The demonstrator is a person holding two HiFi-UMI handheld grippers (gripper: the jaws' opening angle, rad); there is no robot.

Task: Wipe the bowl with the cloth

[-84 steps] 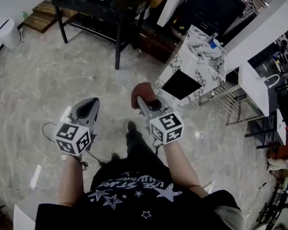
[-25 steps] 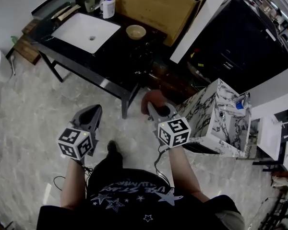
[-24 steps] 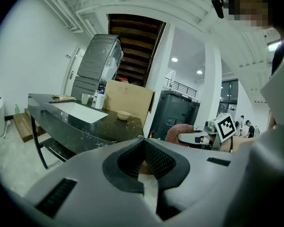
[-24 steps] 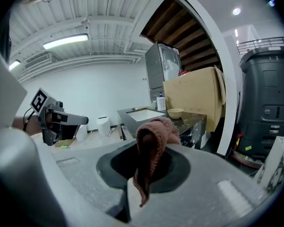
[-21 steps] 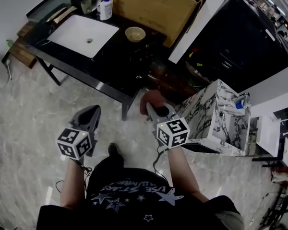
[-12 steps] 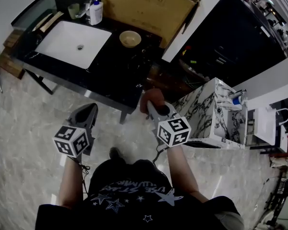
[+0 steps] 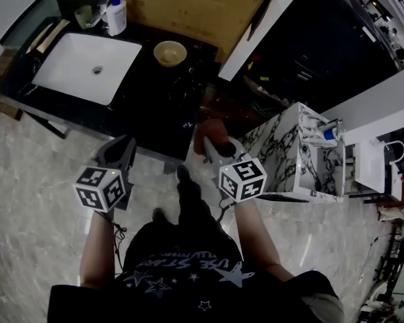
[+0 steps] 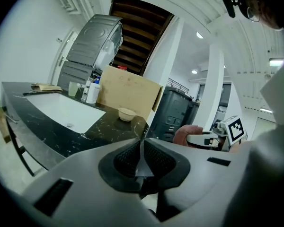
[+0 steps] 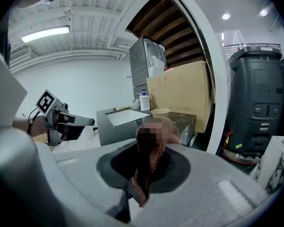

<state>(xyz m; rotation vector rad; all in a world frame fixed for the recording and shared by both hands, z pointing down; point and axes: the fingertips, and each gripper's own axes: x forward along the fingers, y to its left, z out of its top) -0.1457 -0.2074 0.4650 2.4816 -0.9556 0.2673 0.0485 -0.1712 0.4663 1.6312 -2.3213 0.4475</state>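
Observation:
A small beige bowl [image 7: 170, 52] stands on the black counter [image 7: 155, 106], to the right of the white sink [image 7: 87, 58]. My right gripper [image 7: 213, 142] is shut on a reddish-brown cloth [image 7: 212, 130], held in the air just short of the counter's near corner. My left gripper [image 7: 120, 148] is shut and empty, over the counter's front edge. The bowl [image 8: 127, 113] lies well ahead in the left gripper view, with the cloth [image 8: 188, 132] to the right. In the right gripper view the cloth [image 9: 154, 148] bunches between the jaws, the bowl [image 9: 161, 112] behind it.
A soap bottle [image 7: 116, 15] and a cup [image 7: 85, 15] stand behind the sink. A large cardboard box [image 7: 188, 9] leans behind the counter. A marble-patterned cabinet [image 7: 303, 153] stands to the right, a dark appliance [image 8: 177, 115] beyond the counter. The floor is pale marble.
The counter with sink and bowl has drawn nearer in the head view. Both grippers have advanced toward it. The cloth stays in the right gripper; the left stays shut.

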